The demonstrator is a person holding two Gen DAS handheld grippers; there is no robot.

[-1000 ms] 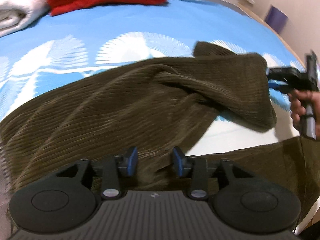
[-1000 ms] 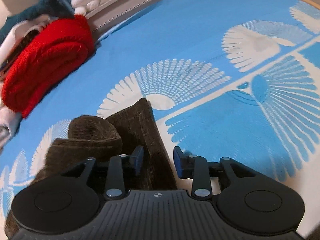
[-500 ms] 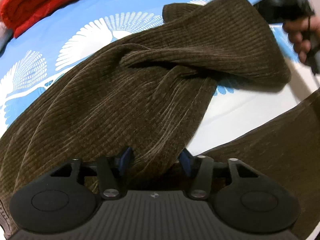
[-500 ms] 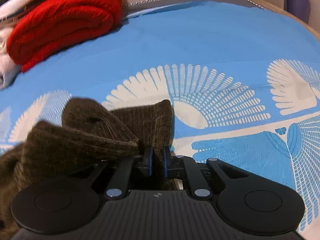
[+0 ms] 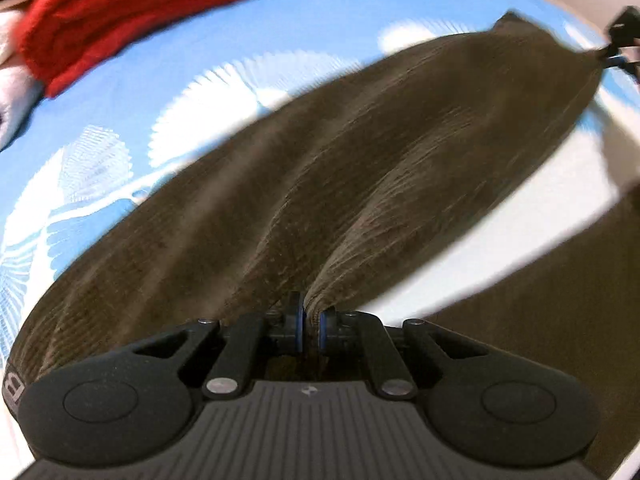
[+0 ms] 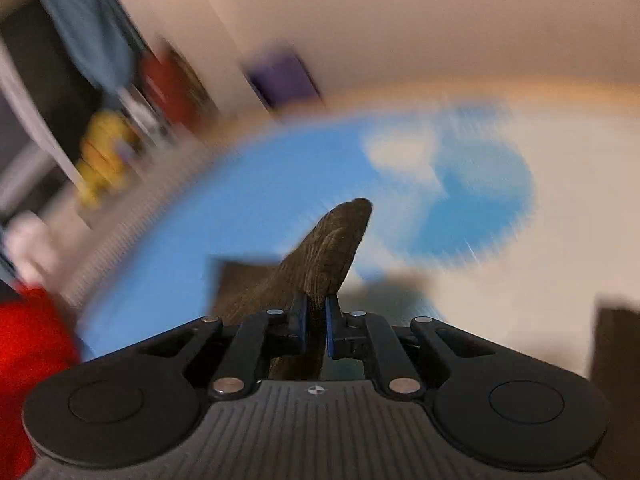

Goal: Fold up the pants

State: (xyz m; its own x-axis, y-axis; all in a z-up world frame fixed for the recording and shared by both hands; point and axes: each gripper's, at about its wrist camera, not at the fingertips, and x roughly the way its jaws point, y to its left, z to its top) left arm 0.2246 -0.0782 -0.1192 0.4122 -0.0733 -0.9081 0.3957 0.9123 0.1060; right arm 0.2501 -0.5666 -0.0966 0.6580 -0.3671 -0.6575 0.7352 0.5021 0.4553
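Dark olive corduroy pants (image 5: pixel 360 152) lie stretched across the blue and white bed sheet (image 5: pixel 200 40). My left gripper (image 5: pixel 310 320) is closing, and its pads pinch a gathered fold of the near leg. At the far right end of that leg, my right gripper (image 5: pixel 620 52) holds the cloth taut above the bed. In the blurred right wrist view, the right gripper (image 6: pixel 316 312) is shut on a corner of the pants (image 6: pixel 332 248), which sticks up past the fingertips. Another part of the pants (image 5: pixel 540 300) lies at the lower right.
A folded red blanket (image 5: pixel 132 12) and white bedding (image 5: pixel 12 92) lie at the far left of the bed. The right wrist view shows the red blanket (image 6: pixel 28 352), a shelf with a yellow toy (image 6: pixel 104 152), a purple object (image 6: pixel 284 80) and a pale wall.
The left jaws have shut on a fold of the pants. The right gripper, shut on the leg end, has lifted and swung away, pulling the crumpled leg out straight.
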